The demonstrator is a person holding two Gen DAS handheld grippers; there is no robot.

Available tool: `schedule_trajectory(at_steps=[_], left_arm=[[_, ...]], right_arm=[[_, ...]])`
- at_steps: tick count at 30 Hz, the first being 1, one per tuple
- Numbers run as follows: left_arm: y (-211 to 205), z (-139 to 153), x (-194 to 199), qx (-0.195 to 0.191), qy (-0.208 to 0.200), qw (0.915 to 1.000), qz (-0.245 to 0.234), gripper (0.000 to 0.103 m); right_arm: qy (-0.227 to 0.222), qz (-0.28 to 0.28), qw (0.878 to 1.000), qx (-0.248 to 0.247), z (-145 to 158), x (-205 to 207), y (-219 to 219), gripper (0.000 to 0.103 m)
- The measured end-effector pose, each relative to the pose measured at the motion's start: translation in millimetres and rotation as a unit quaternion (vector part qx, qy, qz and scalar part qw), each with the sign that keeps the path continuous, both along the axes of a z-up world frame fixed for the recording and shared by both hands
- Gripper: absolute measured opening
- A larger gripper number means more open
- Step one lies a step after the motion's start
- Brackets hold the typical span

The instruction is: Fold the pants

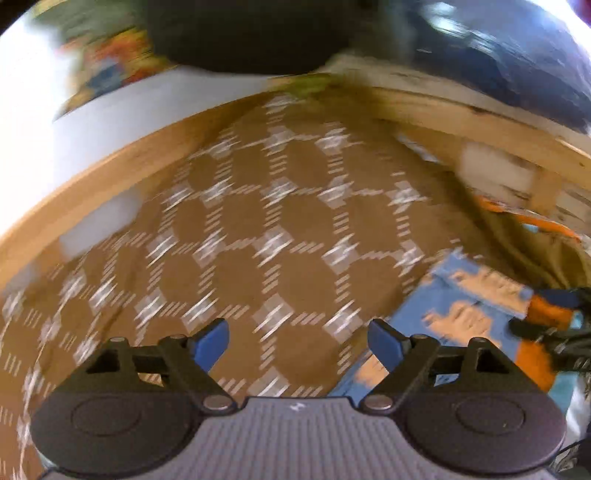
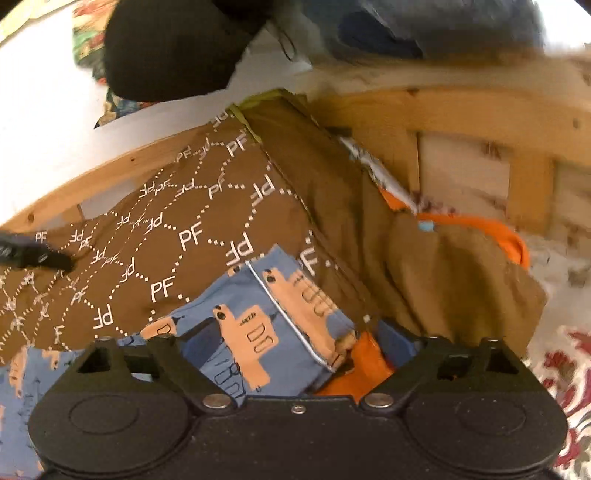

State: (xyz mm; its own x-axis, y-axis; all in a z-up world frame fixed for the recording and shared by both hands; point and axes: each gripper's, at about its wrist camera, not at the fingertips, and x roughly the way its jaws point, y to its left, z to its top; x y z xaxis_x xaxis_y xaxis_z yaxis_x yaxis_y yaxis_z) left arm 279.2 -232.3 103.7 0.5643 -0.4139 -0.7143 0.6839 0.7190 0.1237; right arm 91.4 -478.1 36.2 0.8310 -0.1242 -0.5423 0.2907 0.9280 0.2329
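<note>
The pants [image 2: 258, 325] are blue with peach animal prints and an orange lining. They lie bunched on a brown bedspread [image 2: 177, 236] printed with white "PF" letters. My right gripper [image 2: 299, 343] stands wide over them with the blue and orange cloth between its fingers; the pads do not visibly press on it. My left gripper [image 1: 297, 332] is open above the bare bedspread [image 1: 280, 229] with nothing between its blue fingertips [image 1: 216, 332]. In the blurred left wrist view the pants [image 1: 461, 314] lie to its right.
A wooden bed frame [image 2: 443, 110] runs along the far side, with a white wall [image 2: 48, 122] at the left. A black rounded object [image 2: 173, 48] and dark blue cloth [image 2: 424, 33] sit beyond the frame. An orange cloth [image 2: 491, 232] and a red-patterned white fabric [image 2: 565, 369] lie at the right.
</note>
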Motion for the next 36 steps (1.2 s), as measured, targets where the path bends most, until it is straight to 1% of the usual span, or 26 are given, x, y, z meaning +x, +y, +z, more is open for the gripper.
schedule_trajectory(at_steps=[3, 4, 5, 6, 7, 10, 11, 12, 13, 15, 16, 17, 19, 21, 22, 25, 29, 32, 34, 36], left_arm=[[-46, -10, 3, 0.015, 0.0, 0.9982, -0.058, 0.086], [-61, -17, 4, 0.02, -0.001, 0.9968, -0.077, 0.084], [-75, -24, 5, 0.026, -0.001, 0.9956, -0.09, 0.08], [-85, -30, 5, 0.029, 0.001, 0.9947, -0.098, 0.078], [-95, -38, 6, 0.028, 0.008, 0.994, -0.105, 0.076], [-115, -56, 11, 0.027, 0.034, 0.9922, -0.117, 0.076], [-120, -61, 12, 0.029, 0.038, 0.9916, -0.121, 0.076], [-125, -66, 14, 0.034, 0.039, 0.9912, -0.121, 0.076], [-129, -72, 16, 0.038, 0.042, 0.9909, -0.122, 0.076], [-134, -82, 20, 0.042, 0.045, 0.9906, -0.122, 0.076], [-135, -85, 21, 0.041, 0.047, 0.9907, -0.121, 0.077], [-135, -87, 22, 0.04, 0.048, 0.9908, -0.12, 0.078], [-135, -90, 23, 0.037, 0.049, 0.9908, -0.121, 0.079], [-134, -91, 23, 0.034, 0.049, 0.9908, -0.122, 0.079], [-132, -91, 23, 0.032, 0.049, 0.9909, -0.121, 0.079], [-129, -91, 23, 0.032, 0.047, 0.9914, -0.118, 0.079], [-131, -92, 22, 0.034, 0.045, 0.9919, -0.114, 0.08], [-132, -89, 23, 0.037, 0.051, 0.9915, -0.114, 0.08], [-131, -84, 26, 0.033, 0.062, 0.9919, -0.106, 0.08], [-128, -76, 29, 0.02, 0.081, 0.993, -0.084, 0.08]], right_arm=[[0.001, 0.005, 1.0, 0.02, -2, 1, -3, 0.082], [0.002, 0.004, 0.999, 0.034, -2, 0, -4, 0.081], [0.004, 0.002, 0.999, 0.051, -2, -2, -7, 0.079], [0.005, 0.0, 0.998, 0.069, -3, -5, -8, 0.078], [0.002, 0.0, 0.997, 0.077, -2, -7, -8, 0.077], [-0.009, -0.005, 0.996, 0.094, 2, -11, -8, 0.073], [-0.011, -0.011, 0.995, 0.096, 3, -13, -8, 0.068], [-0.018, -0.017, 0.995, 0.095, 5, -16, -8, 0.065], [-0.029, -0.017, 0.995, 0.089, 9, -19, -7, 0.065], [-0.046, -0.014, 0.996, 0.07, 15, -24, -1, 0.065], [-0.047, -0.009, 0.996, 0.071, 15, -26, 1, 0.065], [-0.042, -0.003, 0.996, 0.082, 12, -27, 1, 0.065], [-0.014, 0.008, 0.993, 0.12, 2, -23, -1, 0.065], [0.004, 0.006, 0.988, 0.153, -6, -19, -5, 0.064], [0.008, 0.0, 0.988, 0.157, -7, -18, -7, 0.064], [0.015, -0.034, 0.99, 0.136, -10, -18, -9, 0.063], [0.002, -0.064, 0.991, 0.115, -12, -15, -9, 0.062], [-0.016, -0.089, 0.988, 0.125, -14, -13, -11, 0.062], [-0.028, -0.103, 0.985, 0.138, -16, -11, -13, 0.059], [-0.035, -0.109, 0.983, 0.142, -17, -11, -14, 0.054]])
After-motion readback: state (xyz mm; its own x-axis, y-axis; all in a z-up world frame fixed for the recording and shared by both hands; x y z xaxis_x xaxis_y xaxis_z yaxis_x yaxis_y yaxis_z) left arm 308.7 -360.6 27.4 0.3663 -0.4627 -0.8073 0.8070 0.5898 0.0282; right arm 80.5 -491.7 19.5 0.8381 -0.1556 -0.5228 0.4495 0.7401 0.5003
